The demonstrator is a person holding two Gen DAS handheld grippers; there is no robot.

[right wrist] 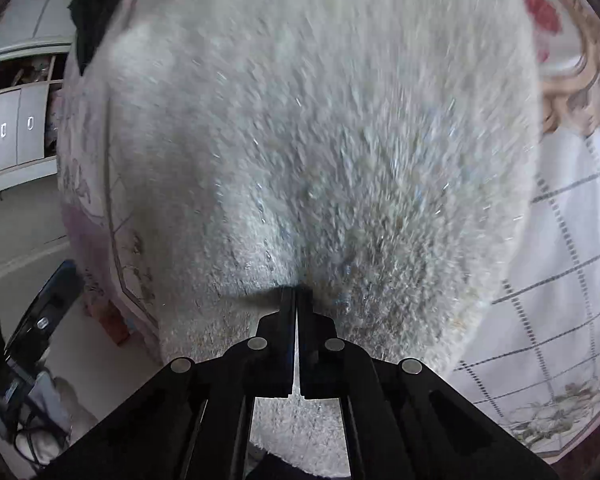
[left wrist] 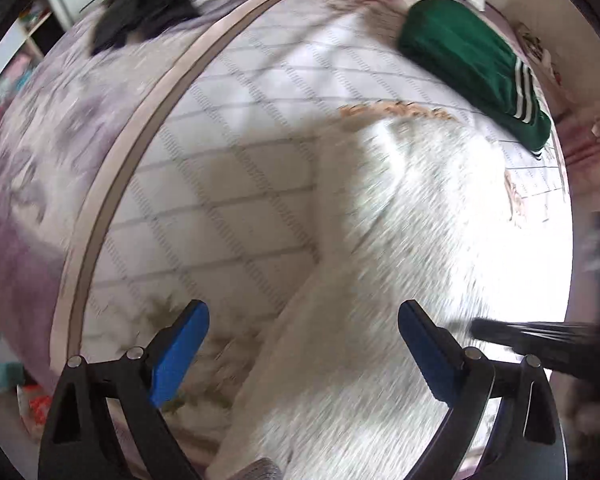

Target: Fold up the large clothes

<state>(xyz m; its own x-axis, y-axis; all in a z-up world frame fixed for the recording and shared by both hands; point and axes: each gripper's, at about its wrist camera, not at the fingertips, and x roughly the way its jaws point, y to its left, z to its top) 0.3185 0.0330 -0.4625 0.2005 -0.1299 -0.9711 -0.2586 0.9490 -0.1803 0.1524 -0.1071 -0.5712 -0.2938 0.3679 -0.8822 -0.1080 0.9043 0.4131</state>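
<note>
A large white fluffy garment (left wrist: 420,220) lies spread on the bed, and it fills most of the right wrist view (right wrist: 320,140). My left gripper (left wrist: 303,312) is open with blue pads, hovering over the garment's near left edge, holding nothing. My right gripper (right wrist: 296,292) is shut on the fluffy garment, which bunches at its tips. The dark right gripper (left wrist: 540,340) shows blurred at the right edge of the left wrist view. The left wrist view is motion-blurred.
A folded green garment with white stripes (left wrist: 472,64) lies at the far right of the bed. A black garment (left wrist: 148,4) lies at the far left. The checked bedsheet (left wrist: 228,168) has a floral border. A white cabinet (right wrist: 16,128) and a black device (right wrist: 40,312) are beside the bed.
</note>
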